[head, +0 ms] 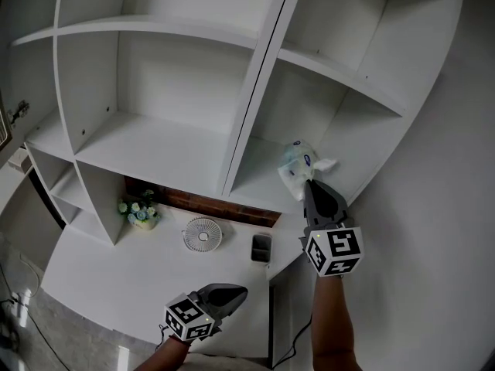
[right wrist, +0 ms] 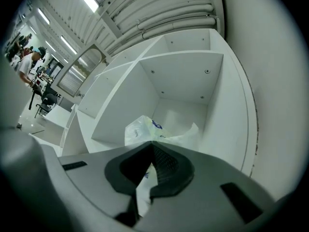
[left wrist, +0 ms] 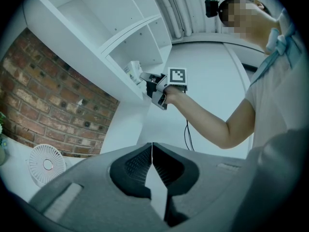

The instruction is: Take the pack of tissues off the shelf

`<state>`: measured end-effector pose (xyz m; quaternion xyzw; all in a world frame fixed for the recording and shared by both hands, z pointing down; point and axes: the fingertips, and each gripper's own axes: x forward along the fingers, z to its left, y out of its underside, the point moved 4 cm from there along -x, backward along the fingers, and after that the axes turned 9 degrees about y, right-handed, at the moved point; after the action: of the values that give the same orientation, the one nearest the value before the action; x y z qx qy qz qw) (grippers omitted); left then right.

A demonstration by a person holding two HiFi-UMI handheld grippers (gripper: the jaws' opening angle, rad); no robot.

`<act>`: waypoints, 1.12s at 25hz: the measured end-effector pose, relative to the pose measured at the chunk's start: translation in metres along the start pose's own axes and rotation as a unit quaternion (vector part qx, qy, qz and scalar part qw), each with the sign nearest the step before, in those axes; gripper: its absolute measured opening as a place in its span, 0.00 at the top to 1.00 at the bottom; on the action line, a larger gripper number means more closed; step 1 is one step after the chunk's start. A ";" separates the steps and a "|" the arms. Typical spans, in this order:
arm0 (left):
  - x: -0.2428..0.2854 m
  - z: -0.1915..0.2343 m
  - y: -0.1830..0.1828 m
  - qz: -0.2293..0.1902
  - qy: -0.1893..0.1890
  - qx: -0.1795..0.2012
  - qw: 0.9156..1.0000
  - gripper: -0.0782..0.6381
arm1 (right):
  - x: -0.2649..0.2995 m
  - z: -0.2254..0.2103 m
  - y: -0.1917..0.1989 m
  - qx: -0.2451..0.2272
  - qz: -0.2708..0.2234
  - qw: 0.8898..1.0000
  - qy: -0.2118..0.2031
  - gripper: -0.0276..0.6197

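The pack of tissues (head: 297, 163), in pale crinkly plastic with blue print, is at the front edge of the lower right compartment of the white shelf (head: 255, 178). My right gripper (head: 308, 184) reaches up to it and is shut on the pack's near end. In the right gripper view the pack (right wrist: 145, 127) bulges out just past the closed right gripper (right wrist: 150, 143). My left gripper (head: 241, 291) hangs low over the desk, shut with nothing in it. The left gripper view shows the left gripper (left wrist: 152, 146) with its jaws pressed together, and the pack (left wrist: 132, 70) far off.
On the white desk (head: 116, 284) under the shelf stand a small round fan (head: 203, 234), a pot of flowers (head: 139, 211) and a dark cup (head: 261, 247). A brick wall (head: 193, 202) runs behind them. A plain wall (head: 448, 207) closes the right side.
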<state>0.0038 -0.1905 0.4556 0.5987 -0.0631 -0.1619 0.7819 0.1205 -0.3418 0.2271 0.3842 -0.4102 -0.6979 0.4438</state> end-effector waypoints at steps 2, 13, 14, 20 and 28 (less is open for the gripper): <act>0.000 -0.003 0.000 0.002 -0.001 0.001 1.000 0.88 | -0.005 0.002 -0.003 0.005 -0.009 1.000 -0.002 0.93; 0.001 -0.019 -0.001 0.013 -0.006 0.012 1.000 0.88 | -0.045 0.007 -0.027 0.036 -0.074 0.997 -0.009 0.93; 0.001 -0.021 -0.001 0.014 -0.007 0.013 1.000 0.88 | -0.049 0.007 -0.029 0.039 -0.078 0.996 -0.010 0.93; 0.003 -0.033 -0.003 0.021 -0.007 0.021 1.000 0.88 | -0.075 0.011 -0.035 0.063 -0.103 0.992 -0.023 0.93; -0.001 -0.054 0.000 0.029 -0.013 0.029 0.999 0.88 | -0.115 0.015 -0.043 0.090 -0.121 0.988 -0.028 0.93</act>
<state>0.0190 -0.1407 0.4404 0.6171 -0.0949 -0.1452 0.7675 0.1298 -0.2190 0.2137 0.4496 -0.4341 -0.7175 0.3076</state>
